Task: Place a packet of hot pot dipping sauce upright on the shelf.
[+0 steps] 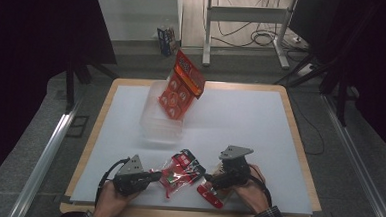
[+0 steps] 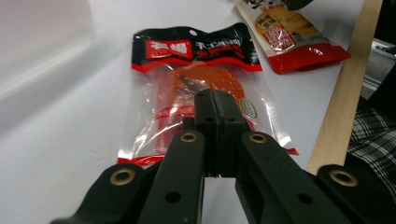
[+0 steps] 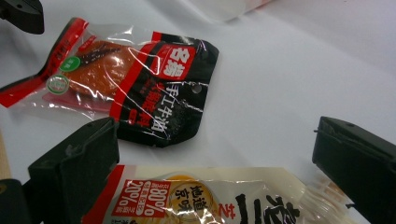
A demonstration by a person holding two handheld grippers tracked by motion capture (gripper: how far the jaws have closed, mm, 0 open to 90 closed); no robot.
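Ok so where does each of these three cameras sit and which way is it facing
High view: above the person's edge of the table, looking forward and down; both hands and grippers show.
Left gripper view: rides the left gripper, looking along its shut jaws at the clear snack pack.
Right gripper view: rides the right gripper, open jaws either side of the yellow sachet.
Shared: both gripper views show both packets.

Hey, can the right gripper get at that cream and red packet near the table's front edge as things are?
Probably yes. The right gripper stands open with the cream and red packet lying flat between its jaws, nothing covering it; the black and red packet lies beyond, apart.
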